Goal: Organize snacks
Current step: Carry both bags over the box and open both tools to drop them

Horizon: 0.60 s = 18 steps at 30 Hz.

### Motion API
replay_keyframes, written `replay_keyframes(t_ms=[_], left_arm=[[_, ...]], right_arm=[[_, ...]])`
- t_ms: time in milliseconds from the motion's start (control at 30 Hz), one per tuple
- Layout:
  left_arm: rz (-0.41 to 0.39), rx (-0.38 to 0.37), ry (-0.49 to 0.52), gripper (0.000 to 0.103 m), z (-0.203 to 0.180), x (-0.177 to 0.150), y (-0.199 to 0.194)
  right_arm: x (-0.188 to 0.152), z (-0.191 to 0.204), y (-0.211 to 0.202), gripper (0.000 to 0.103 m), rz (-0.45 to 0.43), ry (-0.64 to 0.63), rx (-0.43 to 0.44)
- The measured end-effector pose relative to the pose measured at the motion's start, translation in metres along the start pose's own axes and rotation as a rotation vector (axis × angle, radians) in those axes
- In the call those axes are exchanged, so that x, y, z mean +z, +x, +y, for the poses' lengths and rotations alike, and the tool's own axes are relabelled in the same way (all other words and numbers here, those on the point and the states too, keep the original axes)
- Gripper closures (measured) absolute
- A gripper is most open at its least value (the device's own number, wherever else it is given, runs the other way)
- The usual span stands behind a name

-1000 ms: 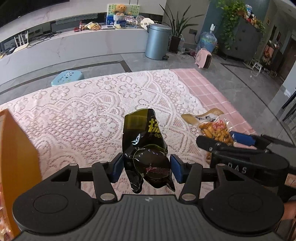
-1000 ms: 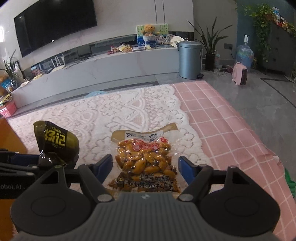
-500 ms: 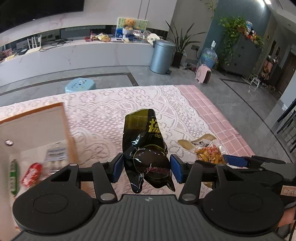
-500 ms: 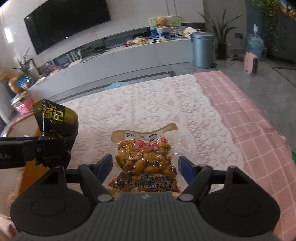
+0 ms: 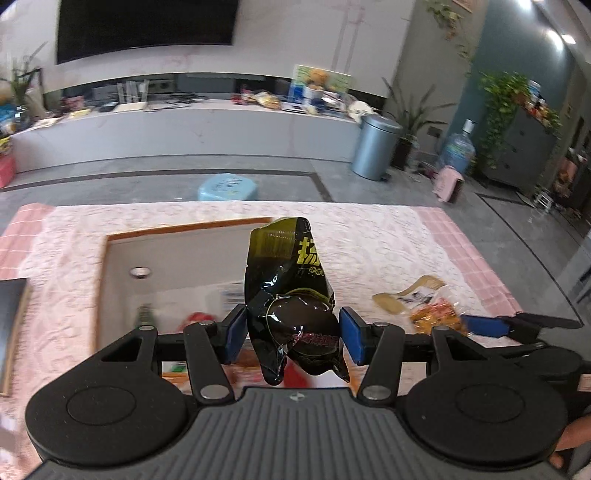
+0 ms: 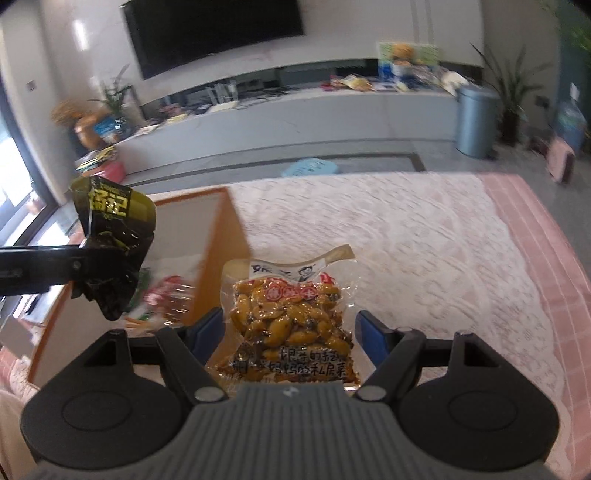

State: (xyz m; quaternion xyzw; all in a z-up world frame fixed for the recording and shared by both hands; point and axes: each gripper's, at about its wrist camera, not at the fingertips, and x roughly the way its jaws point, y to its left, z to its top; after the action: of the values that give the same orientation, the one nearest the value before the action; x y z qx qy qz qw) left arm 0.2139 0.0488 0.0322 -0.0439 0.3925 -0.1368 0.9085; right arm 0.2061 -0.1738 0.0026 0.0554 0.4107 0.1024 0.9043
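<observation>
Tongs on the left (image 5: 291, 334) pinch a crumpled black-and-yellow snack packet (image 5: 290, 299) between blue pads, holding it upright in the air above a shallow wooden-rimmed box (image 5: 177, 266). Inside the box, blurred red and green wrappers (image 6: 166, 299) lie near its near end. Right tongs (image 6: 291, 332) stand spread, their pads either side of a clear pouch of yellow beans (image 6: 291, 317), which lies flat on the table just to the right of the box's wall. A pink lace cloth (image 6: 424, 240) covers the table (image 6: 535, 236). Beyond its far edge sit a blue stool (image 5: 227, 186), a grey bin (image 5: 375, 146) and a long white counter (image 5: 184, 129) under a dark wall screen (image 5: 147, 29).
</observation>
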Motion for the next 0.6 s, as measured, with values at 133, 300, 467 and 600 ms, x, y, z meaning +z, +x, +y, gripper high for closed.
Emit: replay_keyframes(t_ms=[133, 300, 467, 600], left_arm=[[0.003, 0.033, -0.015, 0.042, 0.025, -0.001, -0.001], [0.030, 0.077, 0.007, 0.043, 0.047, -0.005, 0.007], [0.067, 0.108, 0.021, 0.043, 0.066, -0.008, 0.016], [0.099, 0.127, 0.030, 0.043, 0.073, -0.013, 0.022]], right_arm=[[0.009, 0.033, -0.002, 0.028, -0.022, -0.057, 0.042], [0.019, 0.069, 0.000, 0.028, -0.037, -0.129, 0.075], [0.029, 0.090, 0.007, 0.028, -0.037, -0.171, 0.079], [0.036, 0.099, 0.020, 0.028, -0.022, -0.190, 0.083]])
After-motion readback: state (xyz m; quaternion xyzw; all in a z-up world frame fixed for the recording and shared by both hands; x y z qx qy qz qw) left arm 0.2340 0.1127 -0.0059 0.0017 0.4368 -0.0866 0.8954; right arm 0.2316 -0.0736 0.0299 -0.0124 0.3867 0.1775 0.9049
